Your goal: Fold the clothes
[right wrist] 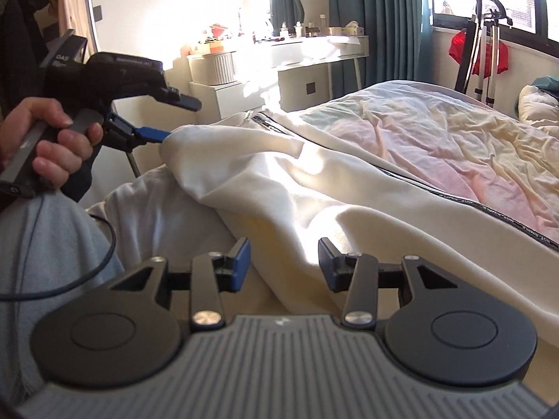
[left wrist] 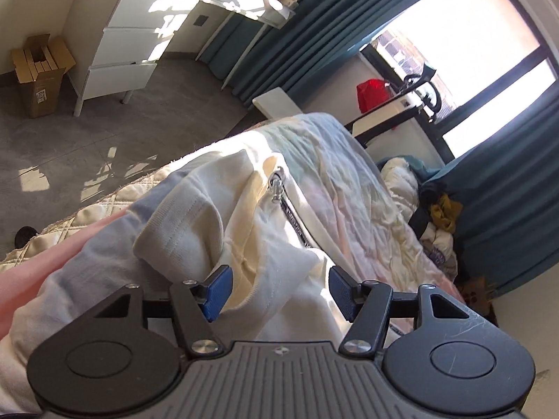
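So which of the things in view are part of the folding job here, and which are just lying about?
Part of the job:
- cream zip-up garment spread on the bed
- left gripper, open at its edge
- right gripper, open over it

Lying about:
- cardboard box
- white drawers
- red bag
- clothes heap

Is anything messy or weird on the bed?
Yes. The cream zip-up jacket lies bunched and crumpled, not flat, its zipper open. The bedsheet is rumpled, and a pile of clothes is heaped at the bed's far side. Nothing looks torn or spilled.
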`<state>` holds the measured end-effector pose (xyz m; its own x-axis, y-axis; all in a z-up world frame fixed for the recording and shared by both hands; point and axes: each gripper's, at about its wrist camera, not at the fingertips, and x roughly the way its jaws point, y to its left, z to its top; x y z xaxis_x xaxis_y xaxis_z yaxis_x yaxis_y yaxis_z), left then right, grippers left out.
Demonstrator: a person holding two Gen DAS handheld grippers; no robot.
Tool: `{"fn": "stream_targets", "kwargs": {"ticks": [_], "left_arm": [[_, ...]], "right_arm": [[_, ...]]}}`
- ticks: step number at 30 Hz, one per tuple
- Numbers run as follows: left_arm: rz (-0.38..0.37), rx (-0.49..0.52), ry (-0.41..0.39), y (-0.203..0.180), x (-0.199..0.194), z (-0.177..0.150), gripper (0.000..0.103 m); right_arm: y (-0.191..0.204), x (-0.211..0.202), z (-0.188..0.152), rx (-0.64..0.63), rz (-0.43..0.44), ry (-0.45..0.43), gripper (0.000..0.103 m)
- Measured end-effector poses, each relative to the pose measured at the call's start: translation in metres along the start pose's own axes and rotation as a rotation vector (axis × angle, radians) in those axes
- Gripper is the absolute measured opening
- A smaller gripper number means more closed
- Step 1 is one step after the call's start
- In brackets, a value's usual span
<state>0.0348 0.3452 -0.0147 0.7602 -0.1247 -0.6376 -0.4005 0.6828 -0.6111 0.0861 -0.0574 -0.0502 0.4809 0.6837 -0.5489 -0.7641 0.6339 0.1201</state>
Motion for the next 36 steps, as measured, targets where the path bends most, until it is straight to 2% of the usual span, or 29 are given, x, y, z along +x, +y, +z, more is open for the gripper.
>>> {"fn": "stream_targets", "kwargs": {"ticks": [1, 3, 4, 7, 10, 13, 17, 19, 24, 27, 28, 29, 30, 32, 36], "left_arm": [[0.031, 0.011, 0.039, -0.002, 0.010, 0.000, 0.050], [0.055, -0.002, 0.085, -0.001, 0.027, 0.000, 0.023], [0.054, -0.011, 0.087, 0.000, 0.030, 0.000, 0.006], [0.053, 0.016, 0.025, -0.004, 0.023, 0.003, 0.004], [0.042, 0.062, -0.054, -0.010, 0.006, 0.022, 0.004], [0.006, 0.015, -0.096, -0.009, -0.014, 0.055, 0.004], [0.083, 0.046, -0.083, -0.005, 0.003, 0.070, 0.004], [0.096, 0.007, -0.043, 0.009, 0.018, 0.067, 0.004], [0.075, -0.046, -0.012, 0.026, 0.018, 0.052, 0.010], [0.045, -0.064, -0.005, 0.026, 0.006, 0.042, 0.033], [0.035, -0.070, -0.002, 0.026, 0.002, 0.038, 0.046], [0.032, -0.081, -0.004, 0.024, -0.004, 0.033, 0.055], [0.036, -0.089, -0.011, 0.020, -0.013, 0.026, 0.057], [0.024, -0.056, -0.015, 0.007, -0.022, 0.014, 0.062], [-0.024, 0.063, 0.020, -0.038, -0.009, -0.015, 0.067]], "right_arm": [[-0.004, 0.001, 0.000, 0.019, -0.013, 0.003, 0.045], [-0.017, 0.007, 0.000, 0.070, -0.029, 0.017, 0.045], [-0.020, 0.008, 0.000, 0.080, -0.042, 0.019, 0.045], [-0.029, 0.010, -0.003, 0.110, -0.077, 0.025, 0.045], [-0.036, 0.009, -0.006, 0.143, -0.106, 0.023, 0.045], [-0.042, 0.007, -0.004, 0.168, -0.133, 0.007, 0.045], [-0.051, 0.007, -0.003, 0.217, -0.132, -0.005, 0.045], [-0.054, 0.008, -0.004, 0.229, -0.141, 0.006, 0.045], [-0.061, 0.005, -0.003, 0.230, -0.179, -0.008, 0.045], [-0.068, 0.002, -0.002, 0.238, -0.199, -0.020, 0.045], [-0.069, 0.002, -0.001, 0.237, -0.209, -0.019, 0.045], [-0.070, 0.001, -0.002, 0.233, -0.225, -0.017, 0.045], [-0.070, 0.000, -0.002, 0.229, -0.241, -0.014, 0.045], [-0.072, -0.002, -0.003, 0.229, -0.274, -0.004, 0.045], [-0.079, -0.013, -0.003, 0.255, -0.332, 0.005, 0.045]]}}
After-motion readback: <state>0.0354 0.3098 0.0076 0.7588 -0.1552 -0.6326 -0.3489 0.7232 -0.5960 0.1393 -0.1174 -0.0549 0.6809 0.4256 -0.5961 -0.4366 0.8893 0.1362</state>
